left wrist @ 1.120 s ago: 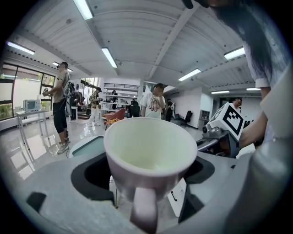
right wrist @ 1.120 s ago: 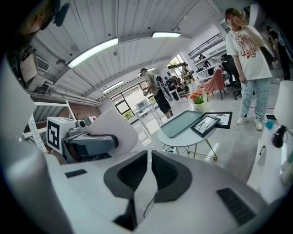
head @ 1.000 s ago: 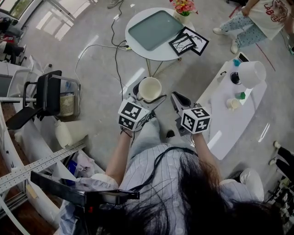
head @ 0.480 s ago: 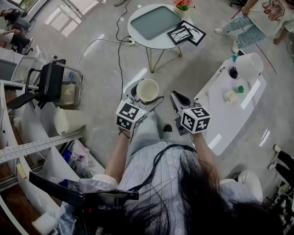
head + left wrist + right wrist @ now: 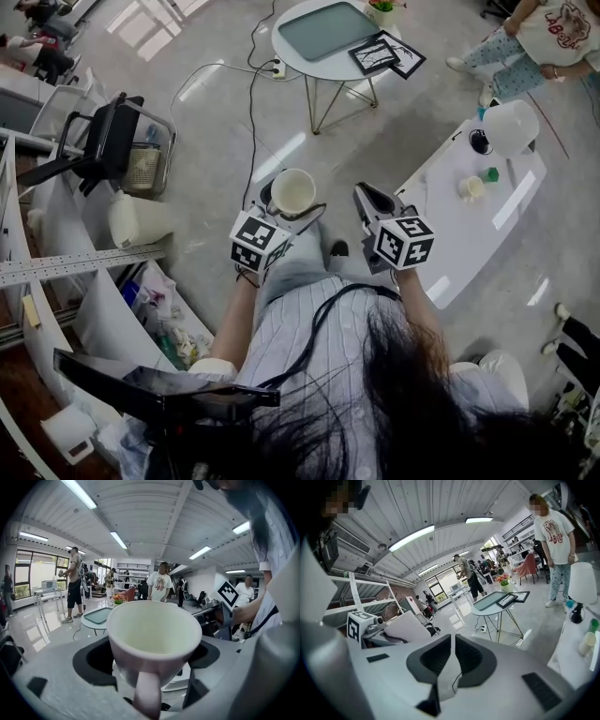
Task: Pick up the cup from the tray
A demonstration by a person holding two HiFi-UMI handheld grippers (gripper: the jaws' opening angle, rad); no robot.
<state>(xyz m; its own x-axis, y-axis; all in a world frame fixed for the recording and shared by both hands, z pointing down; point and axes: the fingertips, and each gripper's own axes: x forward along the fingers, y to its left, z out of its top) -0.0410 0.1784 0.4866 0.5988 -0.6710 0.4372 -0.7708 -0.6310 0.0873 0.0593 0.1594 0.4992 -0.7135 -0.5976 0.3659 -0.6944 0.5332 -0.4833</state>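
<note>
A cream cup (image 5: 292, 190) with a handle is held upright in the air, above the floor and in front of the person. My left gripper (image 5: 291, 204) is shut on it. In the left gripper view the cup (image 5: 154, 637) fills the middle between the jaws, handle toward the camera, and my left gripper (image 5: 154, 660) clamps its lower body. The green-grey tray (image 5: 328, 28) lies on a round white table far ahead and also shows as the tray (image 5: 96, 616). My right gripper (image 5: 370, 199) hangs beside the cup, jaws together and empty; the right gripper (image 5: 451, 656) points toward the tray (image 5: 490, 600).
A long white table (image 5: 441, 253) at the right carries a white lamp (image 5: 509, 127) and small cups. Two picture frames (image 5: 386, 56) lie beside the tray. A black chair (image 5: 103, 155) and shelving stand at the left. A cable (image 5: 251, 103) runs over the floor. People stand around.
The round table with the tray has slid up and away in the head view as the person backs off. Both grippers keep their pose and the left stays on the cup.
</note>
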